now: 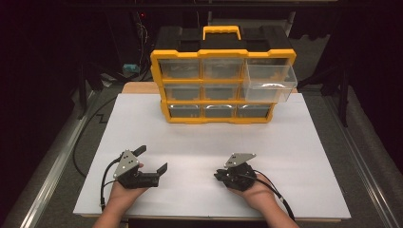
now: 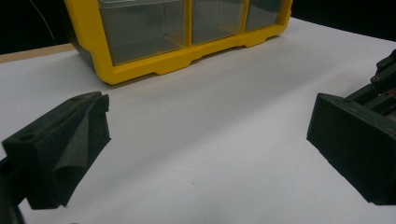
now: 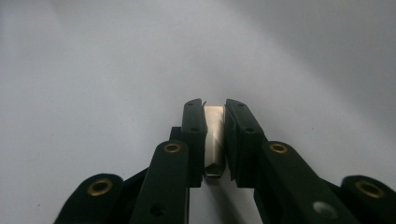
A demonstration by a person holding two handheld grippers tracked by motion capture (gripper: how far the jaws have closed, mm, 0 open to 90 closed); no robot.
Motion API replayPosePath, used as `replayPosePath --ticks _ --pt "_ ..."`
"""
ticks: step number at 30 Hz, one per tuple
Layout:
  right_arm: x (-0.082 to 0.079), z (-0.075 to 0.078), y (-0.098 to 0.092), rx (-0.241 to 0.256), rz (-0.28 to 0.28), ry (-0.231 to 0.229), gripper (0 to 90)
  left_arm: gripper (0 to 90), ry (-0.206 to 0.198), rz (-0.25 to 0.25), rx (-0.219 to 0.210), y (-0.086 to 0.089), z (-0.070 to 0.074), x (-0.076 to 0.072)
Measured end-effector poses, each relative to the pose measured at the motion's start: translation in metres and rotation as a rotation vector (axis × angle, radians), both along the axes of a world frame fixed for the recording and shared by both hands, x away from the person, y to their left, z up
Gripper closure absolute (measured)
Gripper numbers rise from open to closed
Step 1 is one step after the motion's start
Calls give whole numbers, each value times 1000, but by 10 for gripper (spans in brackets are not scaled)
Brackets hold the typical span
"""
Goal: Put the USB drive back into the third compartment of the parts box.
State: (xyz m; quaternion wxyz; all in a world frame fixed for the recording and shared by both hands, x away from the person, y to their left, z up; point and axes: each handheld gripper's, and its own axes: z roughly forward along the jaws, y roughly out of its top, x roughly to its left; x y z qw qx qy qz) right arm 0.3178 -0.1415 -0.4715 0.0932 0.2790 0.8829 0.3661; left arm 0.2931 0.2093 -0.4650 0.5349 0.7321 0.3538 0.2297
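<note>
White small piece [image 3: 214,135] sits clenched in your right claw [image 3: 215,112], likely bound for the pulled-out drawer [image 1: 269,78]; your left claw [image 1: 153,159] rests released on the tabletop [image 1: 199,142].

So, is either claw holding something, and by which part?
The right claw is shut on a small pale piece, clamped by its two flat sides. The left claw is open and holds nothing.

The bench [image 1: 304,142] was viewed from above, facing forward; the yellow organizer [image 1: 222,76] was shared with the low, close left gripper view.
</note>
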Motion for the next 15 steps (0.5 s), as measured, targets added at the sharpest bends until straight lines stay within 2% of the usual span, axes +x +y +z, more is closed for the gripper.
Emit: replayPosePath --ticks 8,15 --pt "0 2 -1 1 -1 -7 803 4 -1 -3 4 1 1 0" --pt "0 8 -10 23 -9 -18 802 4 -6 -8 3 1 1 -1"
